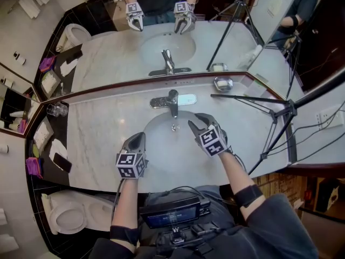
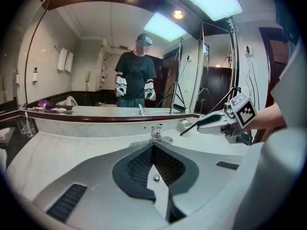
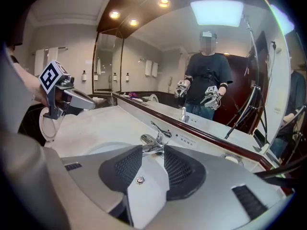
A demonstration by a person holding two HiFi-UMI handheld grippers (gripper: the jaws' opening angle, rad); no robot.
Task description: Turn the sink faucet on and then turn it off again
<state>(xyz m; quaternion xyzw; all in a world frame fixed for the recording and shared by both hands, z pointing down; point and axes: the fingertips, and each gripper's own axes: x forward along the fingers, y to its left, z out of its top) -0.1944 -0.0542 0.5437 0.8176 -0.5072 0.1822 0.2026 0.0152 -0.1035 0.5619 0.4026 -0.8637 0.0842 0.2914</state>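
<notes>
Chrome single-lever faucet [image 3: 157, 139] stands ungripped beyond the right gripper's [image 1: 195, 121] parted jaws, its spout half hidden behind them; the left gripper [image 1: 138, 138] is closed, empty.

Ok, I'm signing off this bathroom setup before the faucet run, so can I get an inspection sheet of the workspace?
Surface: marble counter with inset basin.
Job's things: faucet behind the basin; no flow made out.
Clutter: soap dish and glass by the mirror.
Grippers: left tongs shut, empty, at the basin's left rim; right tongs open, empty, short of the faucet.
Cables: cable hanging below the left tongs; wires by the tripod.
Surroundings: mirror, tripod at right, toilet at lower left.
</notes>
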